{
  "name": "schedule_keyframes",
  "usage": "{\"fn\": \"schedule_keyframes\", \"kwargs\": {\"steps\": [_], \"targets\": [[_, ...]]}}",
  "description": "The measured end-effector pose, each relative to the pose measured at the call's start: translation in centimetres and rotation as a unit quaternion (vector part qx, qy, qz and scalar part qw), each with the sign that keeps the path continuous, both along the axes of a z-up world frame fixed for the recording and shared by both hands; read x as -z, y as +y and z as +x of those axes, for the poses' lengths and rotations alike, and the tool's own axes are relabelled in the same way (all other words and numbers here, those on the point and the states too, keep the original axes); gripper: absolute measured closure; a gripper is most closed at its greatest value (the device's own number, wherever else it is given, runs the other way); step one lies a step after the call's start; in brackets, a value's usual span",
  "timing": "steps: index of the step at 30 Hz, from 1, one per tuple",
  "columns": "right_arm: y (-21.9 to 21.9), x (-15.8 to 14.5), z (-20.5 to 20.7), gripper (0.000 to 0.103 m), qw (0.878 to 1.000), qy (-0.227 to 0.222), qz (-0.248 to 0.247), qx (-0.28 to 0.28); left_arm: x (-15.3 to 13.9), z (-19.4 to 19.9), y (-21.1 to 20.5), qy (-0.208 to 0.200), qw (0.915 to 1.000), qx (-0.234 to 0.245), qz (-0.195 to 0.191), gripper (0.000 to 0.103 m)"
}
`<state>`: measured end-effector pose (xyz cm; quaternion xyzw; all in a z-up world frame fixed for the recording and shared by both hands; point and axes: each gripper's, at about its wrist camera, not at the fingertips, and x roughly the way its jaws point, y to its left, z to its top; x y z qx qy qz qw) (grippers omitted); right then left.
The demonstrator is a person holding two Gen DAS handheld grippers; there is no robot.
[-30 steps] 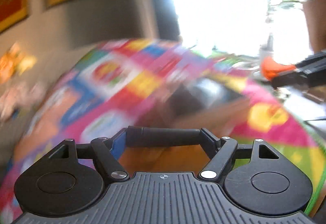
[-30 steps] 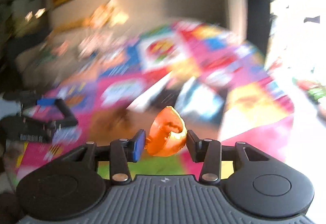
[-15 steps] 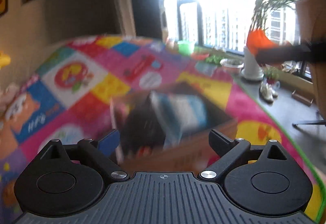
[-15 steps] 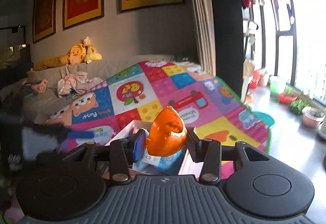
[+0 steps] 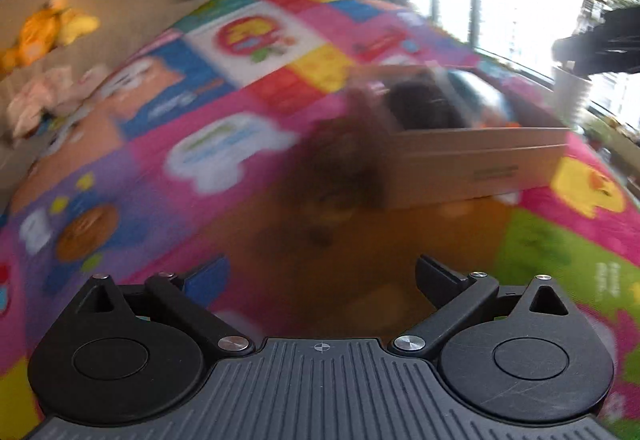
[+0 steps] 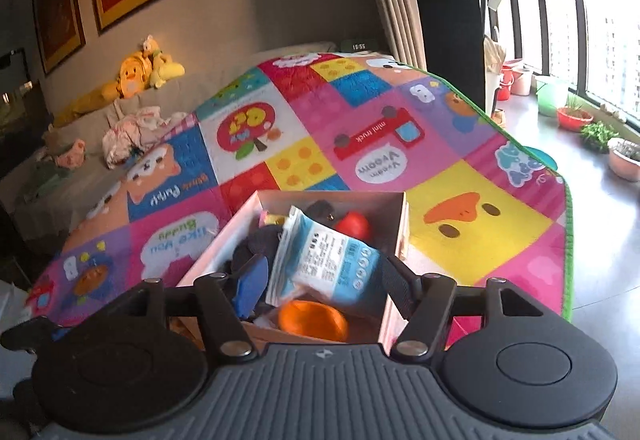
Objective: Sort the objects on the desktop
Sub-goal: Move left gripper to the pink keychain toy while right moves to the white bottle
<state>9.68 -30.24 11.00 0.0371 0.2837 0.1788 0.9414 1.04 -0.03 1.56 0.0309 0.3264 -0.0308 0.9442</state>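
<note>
A cardboard box (image 6: 394,218) sits on the colourful play mat (image 6: 320,144). It holds a blue-and-white packet (image 6: 332,260), a red ball (image 6: 354,226), dark items and an orange cup-shaped toy (image 6: 312,320) lying at the near end. My right gripper (image 6: 320,280) is open and empty just above that near end. In the blurred left wrist view my left gripper (image 5: 322,274) is open and empty over the mat, with the box (image 5: 472,160) ahead to the right. The right gripper (image 5: 600,44) shows as a dark shape at the upper right.
A grey sofa (image 6: 80,144) with yellow plush toys (image 6: 140,76) and clothes lies beyond the mat's left side. Plant pots and tubs (image 6: 576,116) stand along the window at right. Framed pictures hang on the wall.
My right gripper opened and let go of the orange toy, which now lies in the box. My left gripper, shut on a black item a second ago, opened and swung left and down.
</note>
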Motion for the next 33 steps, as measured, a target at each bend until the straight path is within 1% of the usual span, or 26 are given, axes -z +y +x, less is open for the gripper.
{"fn": "schedule_keyframes", "kwargs": {"steps": [2,4,5,7,8,9,10,11,12,14,16,19,22,24,27,30,33], "targets": [[0.2,-0.4,0.0,0.033,1.000,0.003,-0.006,0.000,0.2,-0.2,1.4,-0.004,0.9997,-0.019,-0.013,0.001],[1.1,-0.9,0.5,0.033,1.000,0.009,-0.009,-0.008,0.2,-0.4,2.3,-0.014,0.9992,-0.034,-0.014,0.001],[1.9,-1.3,0.9,0.033,1.000,0.013,-0.012,-0.012,0.2,-0.3,2.6,-0.018,0.9990,-0.038,-0.015,0.001],[4.4,-2.0,2.0,0.033,0.999,0.012,-0.038,-0.021,0.7,-0.4,3.2,-0.018,0.9986,-0.042,-0.025,0.001],[6.2,-2.4,2.8,0.037,0.998,0.005,-0.059,-0.034,1.1,-0.4,3.5,-0.015,0.9985,-0.042,-0.033,0.000],[7.7,-2.6,3.5,0.046,0.996,0.003,-0.073,-0.045,1.6,-0.2,3.6,-0.005,0.9983,-0.042,-0.041,0.000],[9.2,-2.7,4.4,0.051,0.995,0.009,-0.082,-0.058,1.7,0.2,4.0,0.005,0.9975,-0.043,-0.056,0.001],[11.1,-2.6,6.0,0.061,0.993,0.032,-0.088,-0.075,1.7,0.1,4.4,0.000,0.9966,-0.047,-0.068,0.000],[12.6,-2.5,7.4,0.068,0.991,0.055,-0.090,-0.087,1.8,0.0,4.8,-0.001,0.9955,-0.052,-0.079,0.000],[15.8,-1.7,10.0,0.071,0.985,0.091,-0.105,-0.098,1.9,0.1,5.3,0.002,0.9939,-0.056,-0.095,0.000],[19.5,-0.2,12.4,0.072,0.979,0.101,-0.152,-0.095,2.0,0.2,5.2,0.002,0.9941,-0.055,-0.094,0.000],[24.4,2.6,15.2,0.078,0.963,0.108,-0.233,-0.080,2.1,0.2,5.0,0.005,0.9946,-0.054,-0.088,0.000],[28.1,5.7,17.5,0.079,0.942,0.118,-0.307,-0.069,2.1,0.1,5.1,0.004,0.9943,-0.054,-0.091,0.000],[29.7,7.7,18.4,0.079,0.922,0.123,-0.362,-0.057,2.1,0.1,5.2,0.003,0.9940,-0.054,-0.095,0.000],[30.9,9.7,18.8,0.082,0.895,0.124,-0.425,-0.054,2.1,0.0,5.3,0.001,0.9936,-0.054,-0.099,0.000],[31.3,10.0,17.8,0.083,0.884,0.121,-0.447,-0.065,2.1,-0.1,5.4,-0.001,0.9931,-0.053,-0.105,0.000],[31.2,9.6,16.4,0.084,0.881,0.132,-0.446,-0.085,2.1,-0.1,5.5,-0.002,0.9926,-0.054,-0.109,0.000]]}}
